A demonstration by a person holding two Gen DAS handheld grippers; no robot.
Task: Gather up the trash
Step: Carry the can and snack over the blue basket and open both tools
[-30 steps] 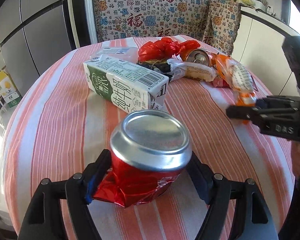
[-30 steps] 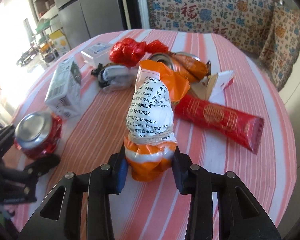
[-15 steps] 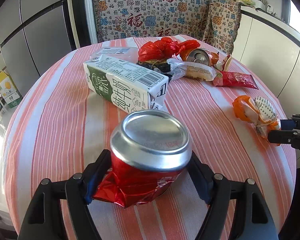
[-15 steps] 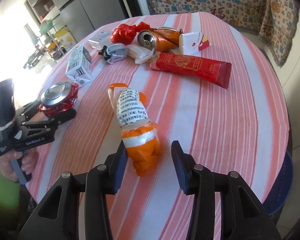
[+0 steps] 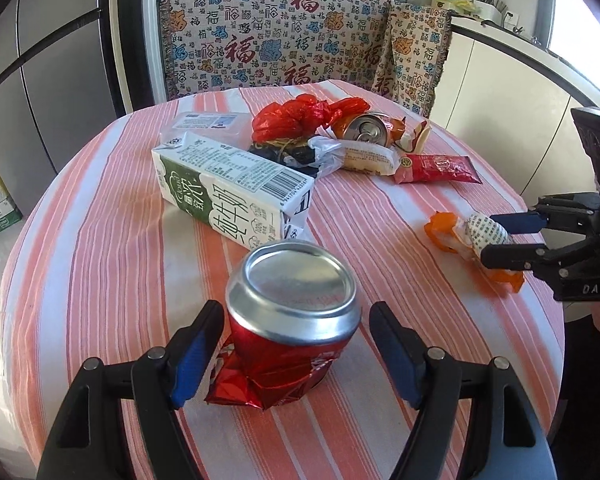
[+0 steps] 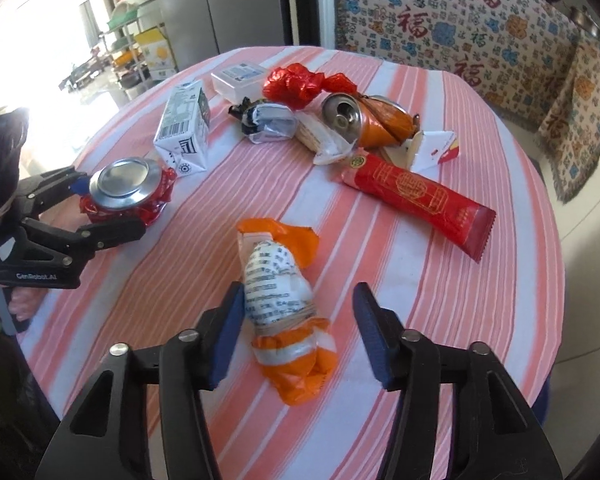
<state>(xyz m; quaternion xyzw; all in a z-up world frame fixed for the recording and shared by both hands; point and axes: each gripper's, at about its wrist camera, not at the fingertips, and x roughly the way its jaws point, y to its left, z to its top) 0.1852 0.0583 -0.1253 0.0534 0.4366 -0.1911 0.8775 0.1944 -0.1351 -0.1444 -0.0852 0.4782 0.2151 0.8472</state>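
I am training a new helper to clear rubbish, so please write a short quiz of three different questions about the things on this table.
1. True or false: the milk carton stands upright on the table.
2. Choose one: which end of the crushed red can faces up? A) its plain base B) its opened top C) neither, it lies on its side
3. Short answer: how many drink cans are on the table?

Key
1. False: it lies on its side.
2. A.
3. Two: the red can and an orange can lying in the pile.
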